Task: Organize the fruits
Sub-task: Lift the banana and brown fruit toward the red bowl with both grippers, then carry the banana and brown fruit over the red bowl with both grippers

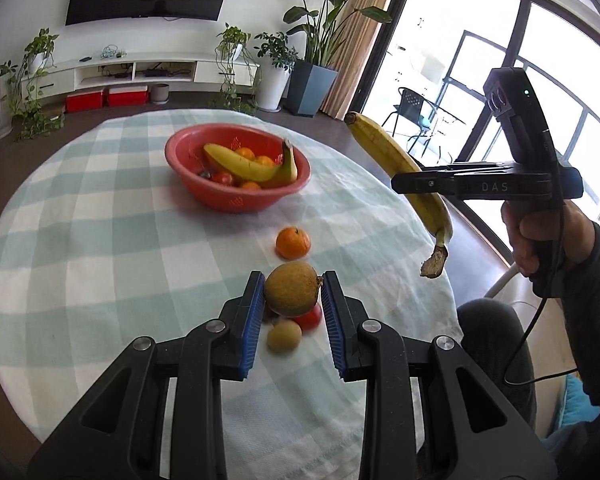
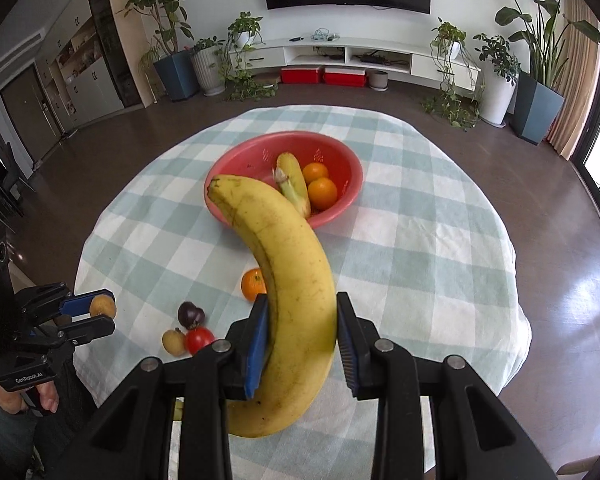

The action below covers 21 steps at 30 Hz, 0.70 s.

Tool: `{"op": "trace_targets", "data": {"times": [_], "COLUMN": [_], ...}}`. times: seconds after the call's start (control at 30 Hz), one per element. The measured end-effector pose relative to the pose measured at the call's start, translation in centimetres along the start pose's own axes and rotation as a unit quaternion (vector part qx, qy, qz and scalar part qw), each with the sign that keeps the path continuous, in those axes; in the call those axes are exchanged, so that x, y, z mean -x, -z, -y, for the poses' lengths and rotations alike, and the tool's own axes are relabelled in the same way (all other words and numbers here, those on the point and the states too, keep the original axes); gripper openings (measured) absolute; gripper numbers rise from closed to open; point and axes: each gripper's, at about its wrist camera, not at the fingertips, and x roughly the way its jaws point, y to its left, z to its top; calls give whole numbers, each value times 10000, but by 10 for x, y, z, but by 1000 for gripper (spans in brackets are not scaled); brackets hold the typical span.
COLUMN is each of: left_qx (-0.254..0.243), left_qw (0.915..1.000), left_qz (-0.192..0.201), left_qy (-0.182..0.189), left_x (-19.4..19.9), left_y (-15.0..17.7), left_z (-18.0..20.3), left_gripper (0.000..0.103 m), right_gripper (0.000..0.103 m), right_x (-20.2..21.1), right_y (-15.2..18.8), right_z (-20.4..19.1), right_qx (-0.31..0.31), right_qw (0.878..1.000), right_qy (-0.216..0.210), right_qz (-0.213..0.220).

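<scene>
Right wrist view: jaws clamp the banana crosswise, its long axis toward the red basket at twelve o'clock, while the left gripper grips a brown fruit farther off.

In the lower middle of the frame the right gripper is clamped on a big yellow banana, with its blue pads pressing on both sides of the fruit. The banana curves up toward the red bowl in the centre, which holds another banana and two oranges. The bowl stands on a round table with a checked cloth. On the cloth, left of the held banana, lie a small orange, a dark purple fruit, a red tomato and a small yellowish fruit. At the left edge, the left gripper grips a small brownish fruit above the cloth's edge.
</scene>
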Motion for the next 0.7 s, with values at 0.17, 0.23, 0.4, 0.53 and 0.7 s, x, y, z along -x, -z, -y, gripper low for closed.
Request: {"op": "trace_targets", "data": {"times": [0.17,0.23,0.4,0.53,0.7], "left_qx": [-301,-350,-340,-322,-305], "left_qw": [9993,9991,9988,9984,9975], "left_qz": [106,115,105,-13,-278], "left_qy": [-169,-220,-335,-466,-579], "left_x": [-8,-15,-41,-72,-117], "left_y": [-54,-75,-121,-147,-155], "left_z": [-4,-9,-26,-39,-52], "left_gripper": [27,27,27,27,27], "right_gripper": [35,35,35,35,35], "right_x": [-3,-8,-30,-55,-85], "right_y": [-39,-53,-85,-106,-124], "right_z": [-1,-1,1,6,14], "right_qx": [90,90,129,102,-17], "right_qw": [9997,9995,9991,9991,9984], "right_qy": [-140,-207,-371,-419,-525], "right_qz": [181,210,153,14,-186]}}
